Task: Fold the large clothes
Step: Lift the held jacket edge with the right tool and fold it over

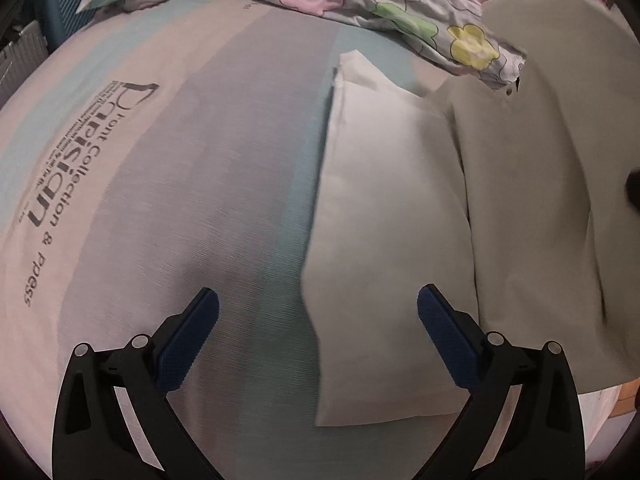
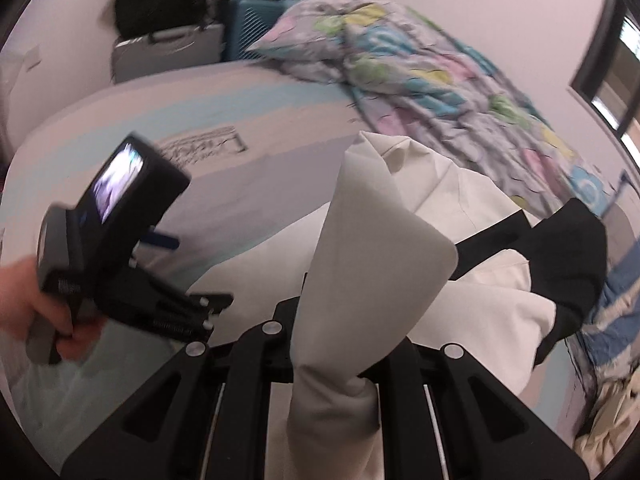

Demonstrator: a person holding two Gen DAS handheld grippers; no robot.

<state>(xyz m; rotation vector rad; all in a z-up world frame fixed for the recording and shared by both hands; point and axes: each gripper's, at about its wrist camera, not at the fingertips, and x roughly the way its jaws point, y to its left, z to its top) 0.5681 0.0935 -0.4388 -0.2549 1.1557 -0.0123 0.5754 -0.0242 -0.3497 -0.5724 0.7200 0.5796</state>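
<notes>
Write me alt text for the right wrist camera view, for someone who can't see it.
The right gripper is shut on a fold of a pale cream garment and lifts it above a striped bed sheet. At left, a hand holds the left gripper; a floral duvet lies bunched behind, and a black cloth lies to the right.

The garment (image 1: 384, 208) lies on the bed (image 1: 200, 200), to the right of the printed text (image 1: 80, 184) on the sheet. Behind it, at the far side of the bed, lies the quilt (image 1: 360, 4). The left tongs (image 1: 318, 312) hang over the garment's left edge. The right tongs (image 2: 332, 364) hold a fold of the garment above the bed. Bags (image 2: 168, 36) stand behind the bed.
</notes>
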